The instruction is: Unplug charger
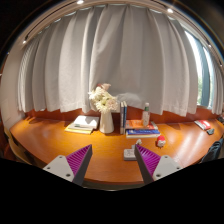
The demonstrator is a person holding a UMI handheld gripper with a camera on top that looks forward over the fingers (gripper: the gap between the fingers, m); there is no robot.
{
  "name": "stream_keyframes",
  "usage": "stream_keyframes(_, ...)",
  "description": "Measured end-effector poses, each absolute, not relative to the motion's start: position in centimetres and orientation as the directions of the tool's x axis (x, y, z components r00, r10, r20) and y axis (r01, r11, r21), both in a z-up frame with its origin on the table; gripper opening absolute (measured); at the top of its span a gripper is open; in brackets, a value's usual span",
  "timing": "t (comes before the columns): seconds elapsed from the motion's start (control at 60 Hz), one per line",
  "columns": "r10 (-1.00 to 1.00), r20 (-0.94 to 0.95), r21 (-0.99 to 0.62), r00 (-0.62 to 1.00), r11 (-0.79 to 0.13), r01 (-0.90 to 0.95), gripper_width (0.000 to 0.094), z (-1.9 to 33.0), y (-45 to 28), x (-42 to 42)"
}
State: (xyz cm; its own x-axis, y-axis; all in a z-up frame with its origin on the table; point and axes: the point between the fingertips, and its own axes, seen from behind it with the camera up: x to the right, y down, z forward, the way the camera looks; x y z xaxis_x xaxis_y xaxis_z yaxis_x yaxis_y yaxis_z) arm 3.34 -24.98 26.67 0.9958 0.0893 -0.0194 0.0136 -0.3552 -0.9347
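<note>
Charger (129, 154), we think, is the small pale thing lying on the desk (100, 160) between our jaws, at about 1 o'clock from the left purple pad (80, 160). Our jaws (113, 163) are wide open and hold nothing. Beyond, at 12 o'clock, stand a vase (106, 120), books (142, 130) and curtains (110, 50).

The table (95, 150) across the middle of the frame looks like polished wood, smooth with a soft sheen. Behind it, filling the upper half, hang cloth curtains (120, 60), matt and pleated. At centre stands a vase (106, 121) with a smooth pale glaze. The open book (82, 124) at centre left shows matt paper pages.
</note>
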Motion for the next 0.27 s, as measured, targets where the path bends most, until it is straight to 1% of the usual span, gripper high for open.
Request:
stream_keyframes(0.1, 0.090, -0.026, -0.936, 0.996, -0.353, 0.007, 0.0858, 27.09, -25.18, 3.03)
stream_keyframes(0.267, 0.088, -0.035, -0.932, 0.996, -0.363, 0.000, 0.0858, 26.81, -25.67, 2.94)
